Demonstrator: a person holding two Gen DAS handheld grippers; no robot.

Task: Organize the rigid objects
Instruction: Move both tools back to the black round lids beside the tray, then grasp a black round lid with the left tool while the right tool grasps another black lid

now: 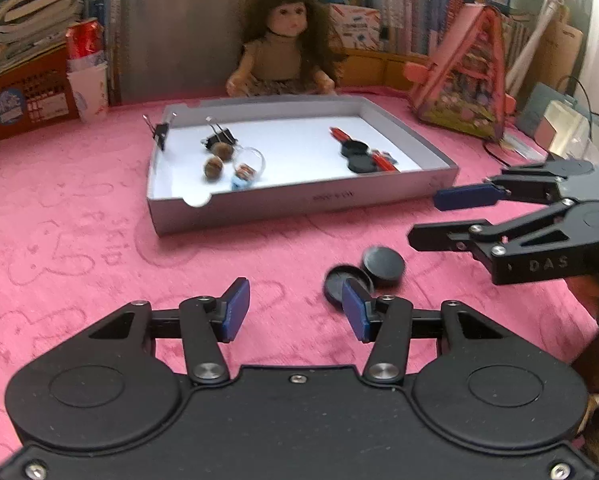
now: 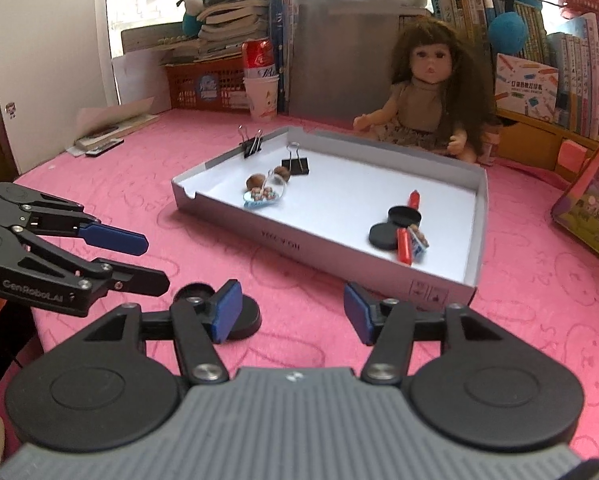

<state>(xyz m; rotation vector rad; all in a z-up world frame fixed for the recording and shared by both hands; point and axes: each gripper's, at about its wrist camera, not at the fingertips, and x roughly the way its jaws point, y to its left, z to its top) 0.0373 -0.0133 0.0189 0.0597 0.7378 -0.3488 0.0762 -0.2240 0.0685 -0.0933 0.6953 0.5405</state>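
Your left gripper (image 1: 295,308) is tilted downward over the pink cloth (image 1: 79,220), its two blue pads set moderately apart with nothing between them; only cloth shows in the gap. Your right gripper (image 2: 293,312) is likewise angled down toward the cloth, its pads standing wider apart and also empty.

In the left wrist view, your right gripper enters from the right edge, fingers pointing left, one above the other, spread and gripping nothing. In the right wrist view, your left gripper enters from the left edge, fingers pointing right, likewise spread and empty.

The two loose black discs (image 1: 365,276) lie on the cloth in front of the tray, overlapping each other. One is an open shallow cap, the other a flat-topped disc. In the left wrist view they sit just beyond your left gripper's right-hand pad, which partly covers the cap. In the right wrist view they lie behind your right gripper's left-hand pad. Neither gripper encloses them.

The grey tray (image 1: 299,200) sits farther back on the cloth. Inside it: two black binder clips (image 1: 219,138), one clipped to the left wall; two brown nuts (image 1: 217,160); a clear dome trinket (image 1: 249,166); two more black discs (image 1: 355,156); and red pens (image 1: 383,160). A doll (image 1: 283,44) sits behind the tray.
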